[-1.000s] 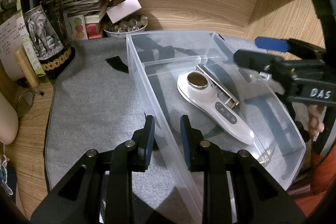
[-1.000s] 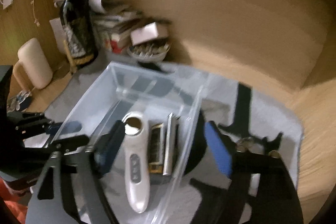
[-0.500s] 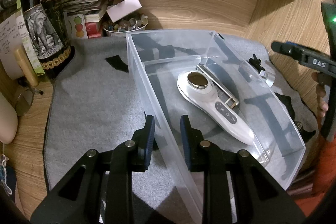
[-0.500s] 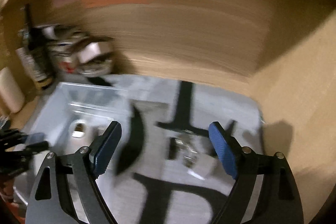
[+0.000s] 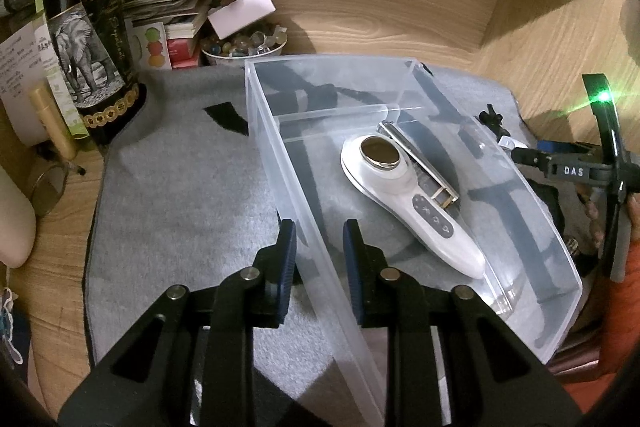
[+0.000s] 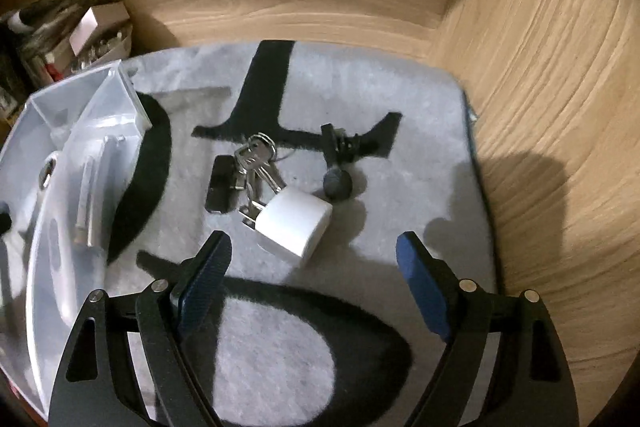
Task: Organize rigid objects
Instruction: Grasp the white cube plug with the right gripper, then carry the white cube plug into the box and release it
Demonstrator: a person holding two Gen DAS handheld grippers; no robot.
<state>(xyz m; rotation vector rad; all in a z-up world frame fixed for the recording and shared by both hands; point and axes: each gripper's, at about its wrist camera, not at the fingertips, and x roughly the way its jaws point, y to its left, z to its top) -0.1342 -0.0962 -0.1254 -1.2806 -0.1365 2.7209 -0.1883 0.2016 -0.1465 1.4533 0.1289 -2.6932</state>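
Left wrist cam: my left claw is sitting narrow, straddling the near wall of the clear bin, one finger on each side; can't tell if it's actually pinching. Just ahead-right of it, the white handheld device is lying inside, a metal strip touching its far side.

Right wrist cam: my right claw is hanging wide, holding nothing. The white charger plug is lying just ahead between the fingers, with the keys beyond and the bin off left.

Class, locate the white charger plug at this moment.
In the right wrist view, the white charger plug lies on the grey mat, just ahead of the open right hand-held gripper, beside the keys.
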